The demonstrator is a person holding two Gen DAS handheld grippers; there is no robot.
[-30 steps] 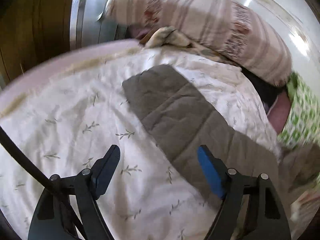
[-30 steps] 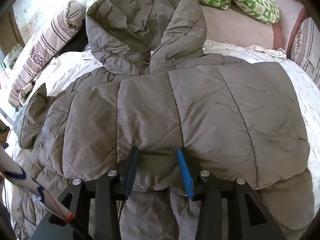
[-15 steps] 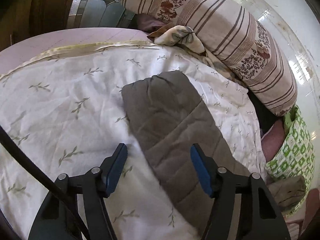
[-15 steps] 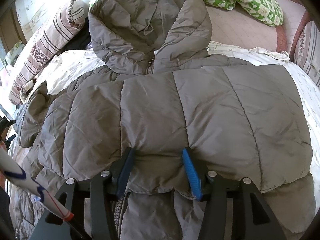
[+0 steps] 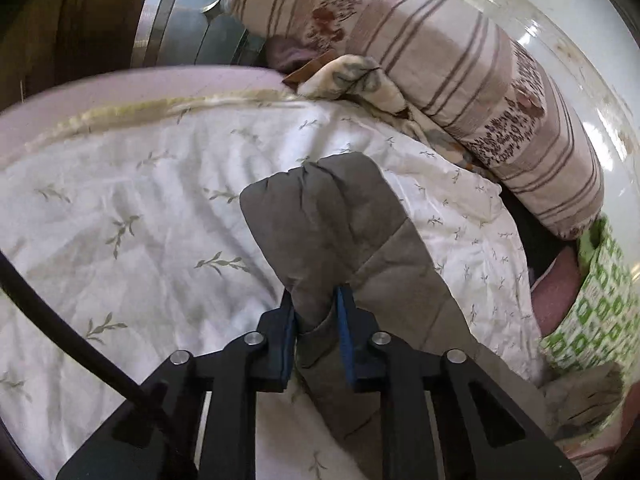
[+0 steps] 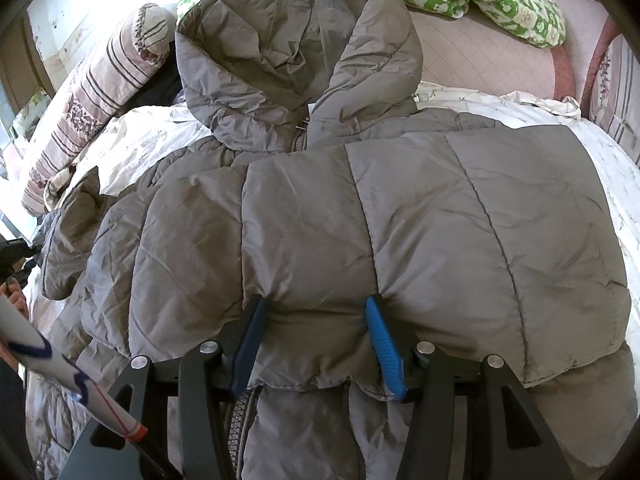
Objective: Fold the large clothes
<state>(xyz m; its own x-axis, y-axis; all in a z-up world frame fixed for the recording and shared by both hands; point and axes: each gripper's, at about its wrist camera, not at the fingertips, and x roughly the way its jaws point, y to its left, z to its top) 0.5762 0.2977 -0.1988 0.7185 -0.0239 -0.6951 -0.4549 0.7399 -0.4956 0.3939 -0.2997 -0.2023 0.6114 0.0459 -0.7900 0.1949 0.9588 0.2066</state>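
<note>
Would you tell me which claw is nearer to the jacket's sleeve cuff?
Left. The left claw is clamped on the sleeve just behind the cuff; the right claw straddles the folded jacket body's edge, well away from it.

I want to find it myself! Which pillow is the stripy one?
Start at the big grey puffy coat spread on the bed. Look past its left sleeve toward the wall: the long stripy pillow lies there. It has brown stripes and flowers, unlike the green-patterned pillow.

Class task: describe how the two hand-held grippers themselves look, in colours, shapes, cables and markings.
The left gripper and the right gripper both have angular black frames with round silver bolts and blue ribbed finger pads. A black cable curves beside the left one.
</note>
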